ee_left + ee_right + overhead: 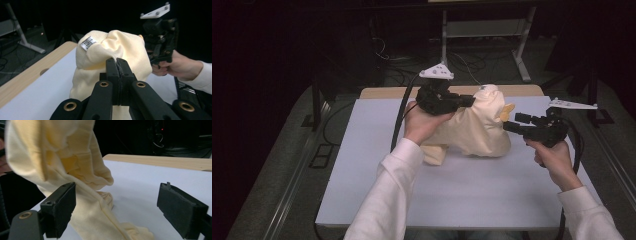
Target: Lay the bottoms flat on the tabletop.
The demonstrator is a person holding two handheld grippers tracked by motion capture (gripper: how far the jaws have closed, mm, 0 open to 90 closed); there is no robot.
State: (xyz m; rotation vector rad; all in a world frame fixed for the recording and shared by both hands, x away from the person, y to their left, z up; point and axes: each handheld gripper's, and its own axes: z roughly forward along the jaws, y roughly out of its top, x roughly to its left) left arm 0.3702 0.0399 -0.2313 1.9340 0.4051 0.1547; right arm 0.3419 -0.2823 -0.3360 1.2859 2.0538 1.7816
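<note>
A cream knitted garment (472, 127) hangs bunched above the white table top (377, 170), its lower folds resting on it. My left gripper (469, 100) is shut on a fold near the garment's top; in the left gripper view the two jaws (116, 61) meet on the cream cloth (110, 47) just below a white label (87, 43). My right gripper (515, 122) stands open just right of the garment, jaws pointing at it. Seen from the right gripper view, its pads (62, 205) are wide apart, the hanging cloth (75, 170) lies before the left one, and nothing is pinched.
The white sheet covers a wooden table whose far edge (522, 90) shows behind the garment. A metal stand (484, 30) and cables lie on the dark floor beyond. Bare white surface stretches in front and to the left of the garment.
</note>
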